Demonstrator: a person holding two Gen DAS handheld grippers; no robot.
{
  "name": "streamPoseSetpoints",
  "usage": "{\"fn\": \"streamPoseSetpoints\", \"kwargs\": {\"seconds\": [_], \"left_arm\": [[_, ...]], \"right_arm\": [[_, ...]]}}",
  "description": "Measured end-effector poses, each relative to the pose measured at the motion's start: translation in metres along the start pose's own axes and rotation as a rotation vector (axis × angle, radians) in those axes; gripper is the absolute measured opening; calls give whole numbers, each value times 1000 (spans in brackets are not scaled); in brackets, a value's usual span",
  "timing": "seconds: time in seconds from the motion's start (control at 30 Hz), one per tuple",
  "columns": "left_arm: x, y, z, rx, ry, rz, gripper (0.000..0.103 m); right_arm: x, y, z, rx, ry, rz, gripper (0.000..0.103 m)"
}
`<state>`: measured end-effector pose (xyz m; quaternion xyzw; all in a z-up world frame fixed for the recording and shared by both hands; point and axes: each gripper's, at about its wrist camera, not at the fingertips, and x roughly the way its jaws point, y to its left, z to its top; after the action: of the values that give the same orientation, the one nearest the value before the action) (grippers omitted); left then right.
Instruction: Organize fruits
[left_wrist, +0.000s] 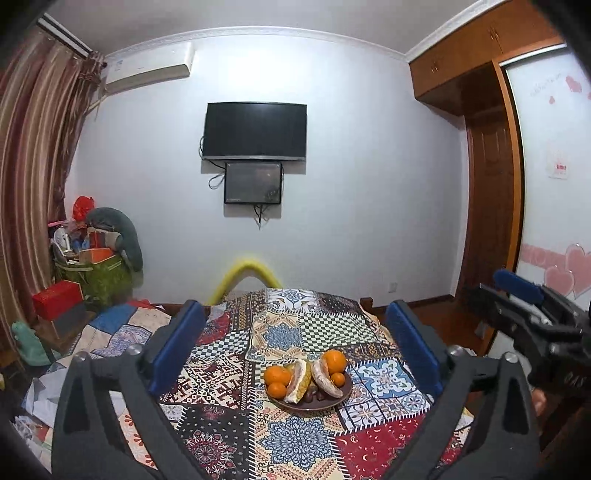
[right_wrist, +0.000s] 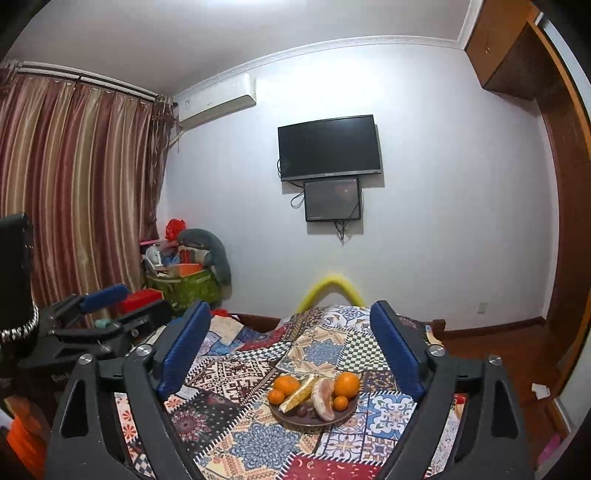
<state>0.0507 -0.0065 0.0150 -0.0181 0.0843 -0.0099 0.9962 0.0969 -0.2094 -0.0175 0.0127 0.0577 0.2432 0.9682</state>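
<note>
A brown plate (left_wrist: 341, 398) (right_wrist: 314, 424) sits on a patchwork cloth. It holds several oranges (left_wrist: 277, 375) (right_wrist: 346, 384), two pomelo wedges (left_wrist: 325, 378) (right_wrist: 322, 398) and a few dark small fruits (left_wrist: 317, 396). My left gripper (left_wrist: 295, 345) is open and empty, held above and short of the plate. My right gripper (right_wrist: 291, 347) is open and empty too, likewise short of the plate. Each gripper shows at the edge of the other's view, the right gripper (left_wrist: 524, 306) and the left gripper (right_wrist: 99, 306).
The patchwork cloth (left_wrist: 291, 443) (right_wrist: 258, 443) covers a table or bed. A yellow foam arch (left_wrist: 247, 271) stands at its far end. Boxes and bags (left_wrist: 88, 266) pile in the left corner by striped curtains. A wooden wardrobe (left_wrist: 491, 184) is to the right.
</note>
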Motion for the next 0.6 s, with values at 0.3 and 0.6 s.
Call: {"fn": "streamPoseSetpoints", "kwargs": {"seconds": [0.3, 0.6], "left_arm": [[-4, 1, -3, -1, -14, 19, 103], [-2, -3, -6, 13, -7, 19, 103]], "right_arm": [[5, -5, -7, 20, 16, -39, 103], [-2, -6, -10, 13, 21, -52, 103]]}}
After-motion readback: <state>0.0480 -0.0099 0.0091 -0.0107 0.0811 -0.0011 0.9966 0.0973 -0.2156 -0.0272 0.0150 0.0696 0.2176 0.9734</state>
